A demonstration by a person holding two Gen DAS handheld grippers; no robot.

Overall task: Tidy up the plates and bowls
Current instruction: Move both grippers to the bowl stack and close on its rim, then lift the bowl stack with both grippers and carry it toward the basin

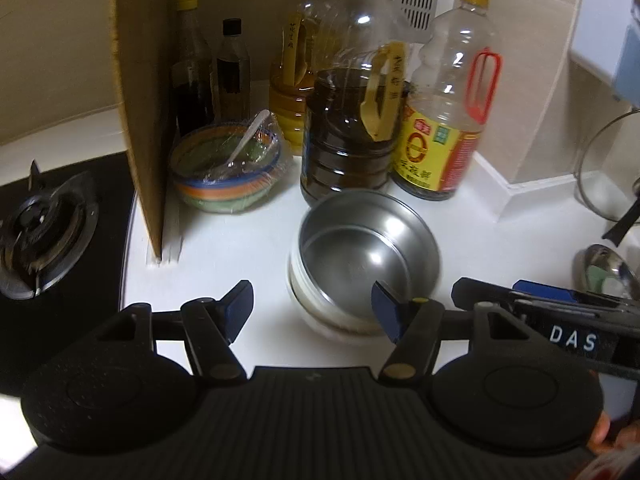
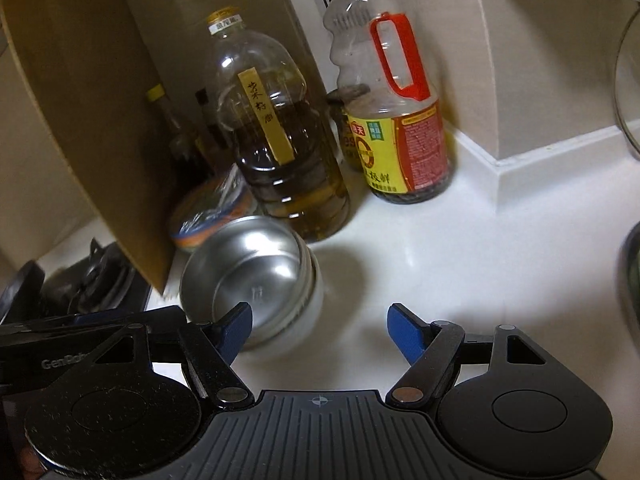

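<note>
A: On the white desk (image 1: 240, 248), near its middle, stands a steel bowl (image 1: 368, 236). It sits nested on top of a white bowl (image 1: 320, 316), and both are upright and look empty.

B: What is behind them?

A: A large bottle of dark oil (image 1: 352, 120) stands just behind the stack. To its right is a soy sauce bottle (image 1: 444, 120) with a red handle. To the left is a striped bowl (image 1: 228, 168) covered in plastic wrap, with a white spoon (image 1: 250, 136) inside. A cardboard sheet (image 1: 148, 100) stands upright beside it, and a gas burner (image 1: 40, 232) lies beyond that.

B: And the tools?

A: The left tool (image 1: 312, 308) has its jaws wide apart and holds nothing. Its right fingertip appears over the steel bowl's near rim, though I cannot tell if it touches. The right tool (image 2: 320, 326) is also wide and empty, over bare desk just right of the bowls. At the right edge are a ladle (image 1: 604, 268) and a glass lid (image 1: 608, 160).
</note>
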